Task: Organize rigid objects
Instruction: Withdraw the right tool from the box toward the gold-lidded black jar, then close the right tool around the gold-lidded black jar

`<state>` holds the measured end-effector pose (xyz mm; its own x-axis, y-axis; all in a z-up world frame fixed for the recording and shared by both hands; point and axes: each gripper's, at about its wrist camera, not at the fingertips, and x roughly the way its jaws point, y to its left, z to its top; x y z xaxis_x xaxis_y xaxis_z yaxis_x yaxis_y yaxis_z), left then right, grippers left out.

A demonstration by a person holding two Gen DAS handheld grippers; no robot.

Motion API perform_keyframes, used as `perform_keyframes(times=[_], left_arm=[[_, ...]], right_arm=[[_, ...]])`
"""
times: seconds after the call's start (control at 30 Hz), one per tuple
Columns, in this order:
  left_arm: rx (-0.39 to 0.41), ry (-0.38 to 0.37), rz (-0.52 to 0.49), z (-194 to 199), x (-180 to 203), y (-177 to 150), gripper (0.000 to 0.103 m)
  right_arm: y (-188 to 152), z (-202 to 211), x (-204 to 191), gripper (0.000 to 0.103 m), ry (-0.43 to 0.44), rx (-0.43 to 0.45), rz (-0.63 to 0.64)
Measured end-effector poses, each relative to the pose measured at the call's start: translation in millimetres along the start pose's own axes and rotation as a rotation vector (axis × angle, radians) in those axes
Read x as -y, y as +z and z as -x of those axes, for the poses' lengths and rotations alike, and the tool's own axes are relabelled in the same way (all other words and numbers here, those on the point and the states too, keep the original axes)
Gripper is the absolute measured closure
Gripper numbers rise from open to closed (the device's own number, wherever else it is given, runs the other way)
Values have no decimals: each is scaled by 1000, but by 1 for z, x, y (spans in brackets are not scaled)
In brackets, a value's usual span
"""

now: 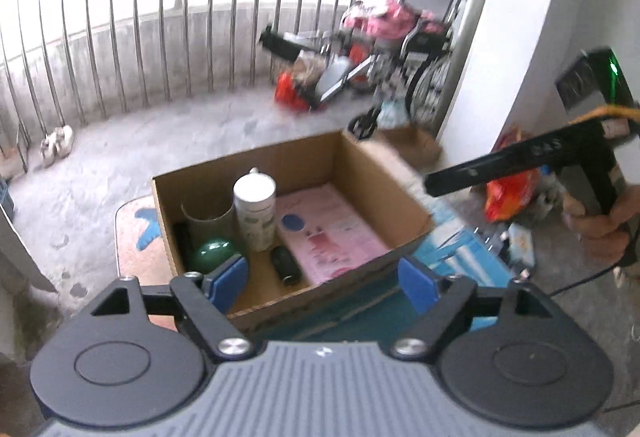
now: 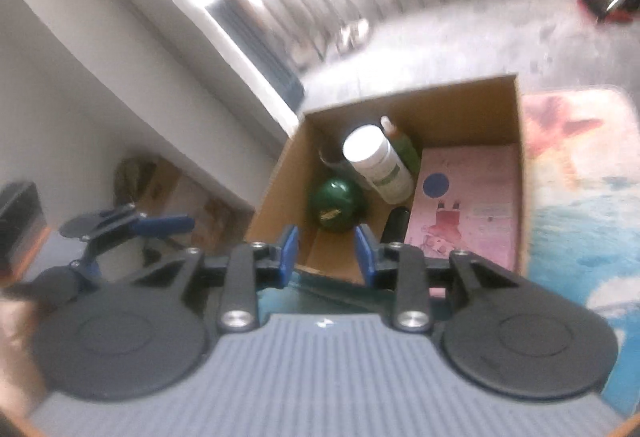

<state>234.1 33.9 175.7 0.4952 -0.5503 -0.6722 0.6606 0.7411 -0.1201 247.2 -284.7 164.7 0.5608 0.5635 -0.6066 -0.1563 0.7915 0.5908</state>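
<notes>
An open cardboard box [image 1: 374,173] [image 2: 472,93] stands on a patterned mat. Inside are a white bottle [image 1: 256,211] [image 2: 378,161], a green ball [image 1: 214,253] [image 2: 336,203], a grey-green tube [image 1: 210,223], a small black cylinder [image 1: 286,265] [image 2: 394,225] and a pink sheet [image 1: 336,233] [image 2: 472,197]. My left gripper [image 1: 320,279] is open and empty, just above the box's near edge. My right gripper [image 2: 326,251] is open and empty, over the near edge, close to the ball. The right gripper's body [image 1: 560,157] shows at the right in the left wrist view; the left gripper [image 2: 132,227] shows at the left in the right wrist view.
The blue and pink mat [image 1: 460,257] [image 2: 580,177] lies under the box. A metal railing [image 1: 160,29] bounds the balcony. A wheelchair [image 1: 420,49] and red clutter [image 1: 292,89] stand behind. A white wall [image 2: 100,77] and a small cardboard box [image 1: 416,143] are nearby.
</notes>
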Motion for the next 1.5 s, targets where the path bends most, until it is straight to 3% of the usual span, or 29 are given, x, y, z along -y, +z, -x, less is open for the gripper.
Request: perform_keyframes(times=[0.1, 0.27, 0.4, 0.57, 0.77, 0.9, 1.03, 1.5], left_arm=[[25, 2, -18, 14, 16, -22, 17], [56, -4, 6, 19, 30, -73, 14], [57, 1, 67, 1, 30, -114, 14], [38, 85, 75, -33, 32, -145, 14], [40, 157, 47, -70, 38, -157, 15], [33, 149, 47, -87, 36, -161, 15], [51, 167, 53, -95, 31, -162, 27], [-5, 160, 74, -115, 19, -169, 44]], right_arm=[[-28, 43, -11, 60, 20, 74, 15], [-88, 86, -25, 54, 51, 163, 16], [-135, 77, -29, 52, 24, 167, -3], [-170, 22, -29, 51, -133, 131, 40], [-181, -44, -23, 51, -130, 41, 30], [-175, -78, -17, 51, -121, 2, -5], [-170, -99, -15, 51, -107, -24, -17], [-167, -145, -2, 54, -62, -91, -72]])
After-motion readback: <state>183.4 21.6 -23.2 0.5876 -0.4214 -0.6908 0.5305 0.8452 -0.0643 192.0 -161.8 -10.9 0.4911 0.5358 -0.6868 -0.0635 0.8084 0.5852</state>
